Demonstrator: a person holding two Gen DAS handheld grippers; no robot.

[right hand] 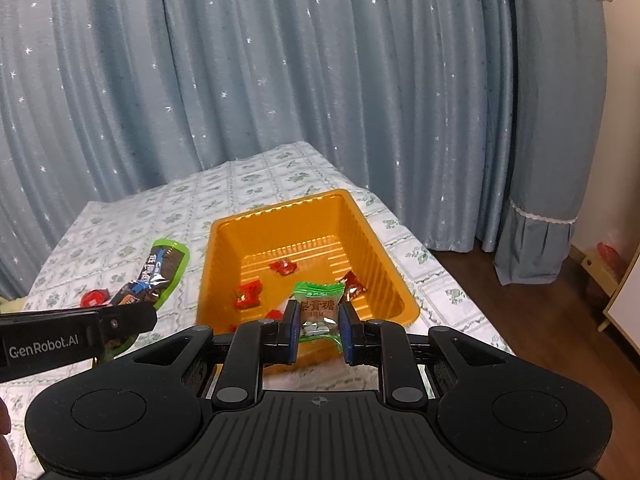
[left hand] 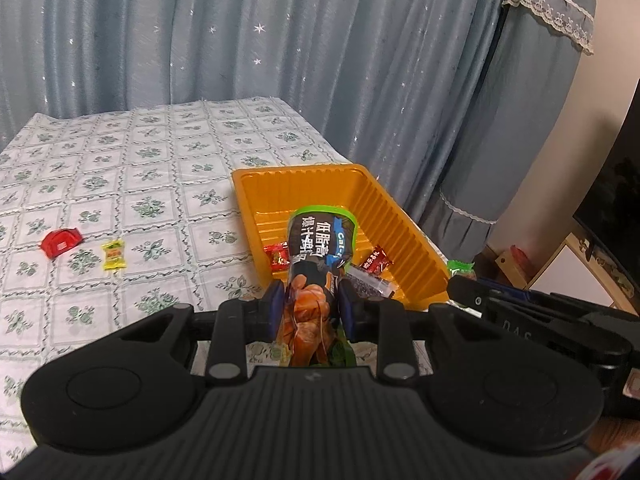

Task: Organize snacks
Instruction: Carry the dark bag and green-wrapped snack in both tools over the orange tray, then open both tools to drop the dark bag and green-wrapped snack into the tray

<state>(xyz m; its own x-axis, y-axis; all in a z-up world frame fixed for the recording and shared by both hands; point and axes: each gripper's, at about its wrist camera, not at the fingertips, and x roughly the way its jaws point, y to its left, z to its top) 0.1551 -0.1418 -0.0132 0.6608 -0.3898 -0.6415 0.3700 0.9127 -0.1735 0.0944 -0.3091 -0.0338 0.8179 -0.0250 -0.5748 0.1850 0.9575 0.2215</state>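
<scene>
My left gripper is shut on a long dark snack packet with a green rim, held over the near edge of the orange tray. The same snack packet shows in the right wrist view, left of the orange tray. My right gripper is shut on a small green candy packet at the tray's near rim. Several red candies lie in the tray, one red candy near its middle. A yellow candy and a red candy lie loose on the tablecloth.
The table carries a floral checked cloth and stands against blue star-print curtains. To the right are a wooden floor, a draped piece of furniture and a white cabinet edge.
</scene>
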